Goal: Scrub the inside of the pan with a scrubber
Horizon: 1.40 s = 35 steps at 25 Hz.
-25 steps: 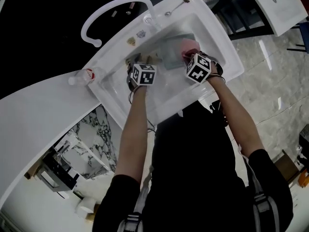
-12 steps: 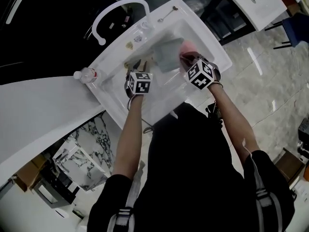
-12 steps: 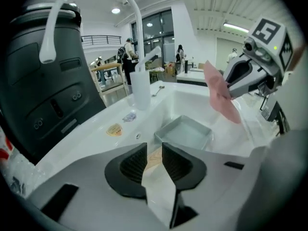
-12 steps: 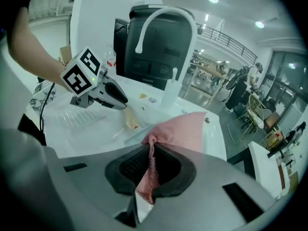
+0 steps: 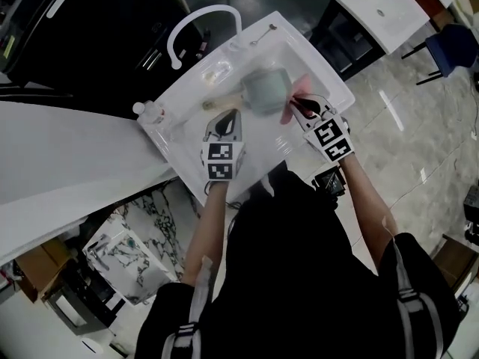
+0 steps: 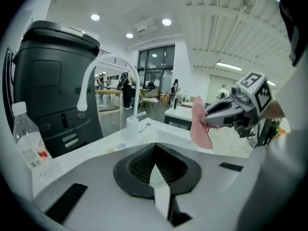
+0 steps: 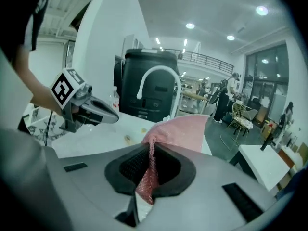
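A grey-green pan with a wooden handle lies in the white sink. My left gripper hovers just in front of the handle, jaws shut with nothing between them; its own view looks over the sink rim and does not show the pan. My right gripper is at the pan's right side, shut on a pink mesh scrubber, which hangs from its jaws. The scrubber drapes forward. Each gripper view shows the other gripper: right, left.
A white arched faucet stands at the sink's back left, with a spoon on the rim near it. A plastic bottle sits on the counter left of the sink. A white counter runs left.
The left gripper has drawn back from the pan handle toward the sink's front and its jaws have shut empty. The right gripper has moved the scrubber off the pan to its right side.
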{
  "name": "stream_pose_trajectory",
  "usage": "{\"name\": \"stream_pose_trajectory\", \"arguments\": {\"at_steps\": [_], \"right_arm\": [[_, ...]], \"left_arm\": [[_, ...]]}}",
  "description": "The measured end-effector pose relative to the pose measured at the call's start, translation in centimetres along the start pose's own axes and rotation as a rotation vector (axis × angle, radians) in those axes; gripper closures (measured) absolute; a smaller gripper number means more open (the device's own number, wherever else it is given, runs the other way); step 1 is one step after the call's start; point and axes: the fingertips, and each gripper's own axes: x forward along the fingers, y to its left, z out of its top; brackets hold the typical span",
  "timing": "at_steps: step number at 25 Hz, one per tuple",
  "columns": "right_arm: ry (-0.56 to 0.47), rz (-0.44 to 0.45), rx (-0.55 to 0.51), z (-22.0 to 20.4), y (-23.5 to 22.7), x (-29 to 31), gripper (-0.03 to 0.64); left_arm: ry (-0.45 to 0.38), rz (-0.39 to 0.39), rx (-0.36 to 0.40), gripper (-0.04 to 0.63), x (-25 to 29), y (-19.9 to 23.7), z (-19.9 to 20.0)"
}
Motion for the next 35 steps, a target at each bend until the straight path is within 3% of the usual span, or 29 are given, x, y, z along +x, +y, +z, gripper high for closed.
{"name": "stream_pose_trajectory", "arguments": {"at_steps": [8, 12, 17, 22, 35], "right_arm": [[-0.258, -0.043, 0.242, 5.8, 1.2, -7.5, 0.581], [-0.354, -0.028, 0.316, 7.9, 3.0, -10.0, 0.581], [-0.416, 0.009, 0.309, 10.4, 4.5, -12.5, 0.581], [-0.459, 0.010, 0.295, 12.2, 5.9, -14.2, 0.581], [-0.455, -0.014, 0.298, 12.1, 7.1, -15.6, 0.581]], "left_arm": [[-0.214, -0.124, -0.097, 0.563, -8.3, -1.8, 6.0], [-0.285, -0.162, -0.077, 0.563, -12.0, -2.2, 8.3], [-0.302, -0.166, -0.035, 0.563, -14.4, -2.8, 10.1], [-0.329, -0.175, -0.051, 0.563, -16.3, -2.8, 11.3], [-0.351, -0.165, -0.030, 0.563, -18.5, -3.1, 12.0]]}}
